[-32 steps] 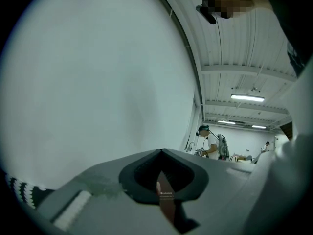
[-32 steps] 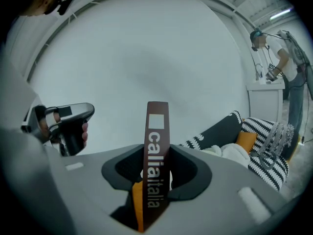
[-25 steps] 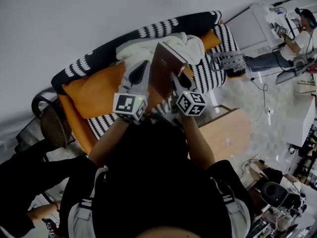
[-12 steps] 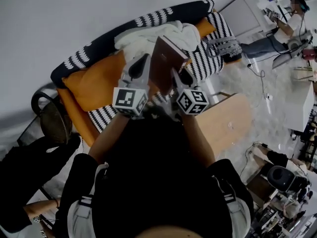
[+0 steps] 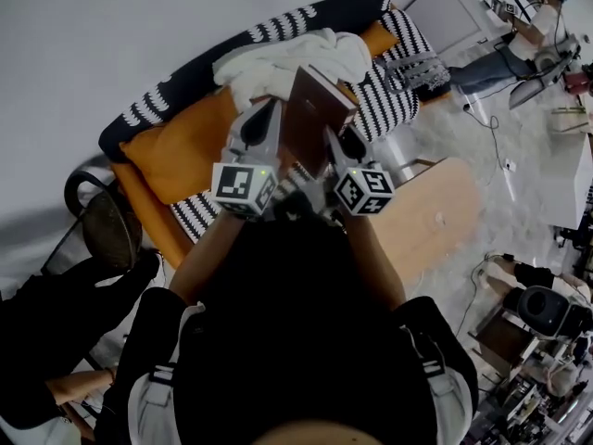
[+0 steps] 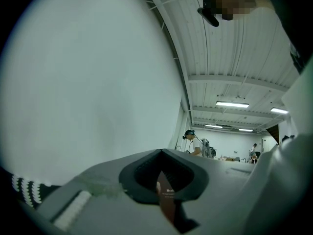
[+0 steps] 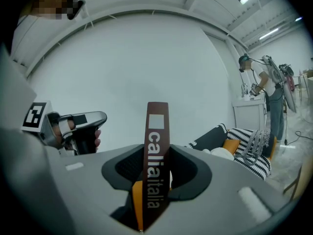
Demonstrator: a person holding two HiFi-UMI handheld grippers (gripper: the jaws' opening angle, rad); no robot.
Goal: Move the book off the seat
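A thin brown book (image 5: pixel 311 117) stands upright in the air above the black-and-white striped sofa seat (image 5: pixel 375 109). My left gripper (image 5: pixel 264 123) grips its left side and my right gripper (image 5: pixel 335 145) its right side. In the right gripper view the book's spine (image 7: pixel 156 155), with white lettering, rises between the jaws of my right gripper (image 7: pixel 156 173), which is shut on it. The left gripper view shows only a narrow brown edge of the book (image 6: pixel 167 201) pinched low in the jaws of my left gripper (image 6: pixel 164 182).
On the sofa lie a white blanket (image 5: pixel 278 61) and orange cushions (image 5: pixel 181 151). A light wooden table (image 5: pixel 434 222) stands to the right of it, a dark round chair (image 5: pixel 97 225) to the left. A person (image 5: pixel 514 49) works at a desk at the far right.
Both grippers keep hold of the book, still raised over the sofa. The sofa has slid slightly up and left in the head view, and more of the wooden table shows.
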